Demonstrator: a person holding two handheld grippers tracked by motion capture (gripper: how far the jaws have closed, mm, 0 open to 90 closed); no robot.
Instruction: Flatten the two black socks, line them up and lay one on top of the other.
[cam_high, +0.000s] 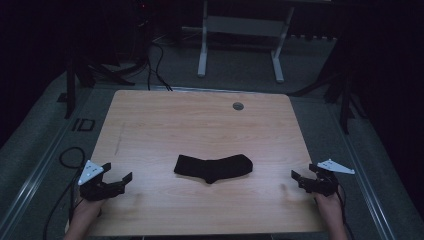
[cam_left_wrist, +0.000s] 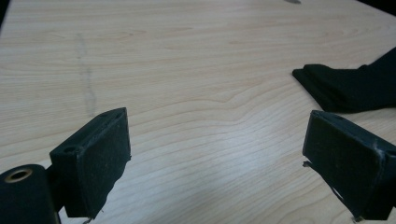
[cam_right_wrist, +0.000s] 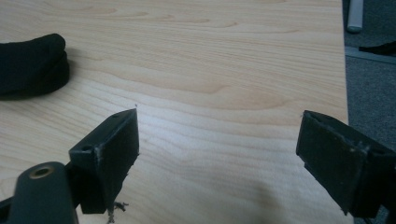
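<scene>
Left claw (cam_high: 119, 172) wide open, empty, right claw (cam_high: 303, 172) likewise, sock (cam_high: 214, 167) between.

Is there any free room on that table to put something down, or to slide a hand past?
Plenty. The table is bare from the sock back to the grommet. Open strips lie between the sock and the left gripper, and between it and the right gripper. Nothing is crowded.
</scene>
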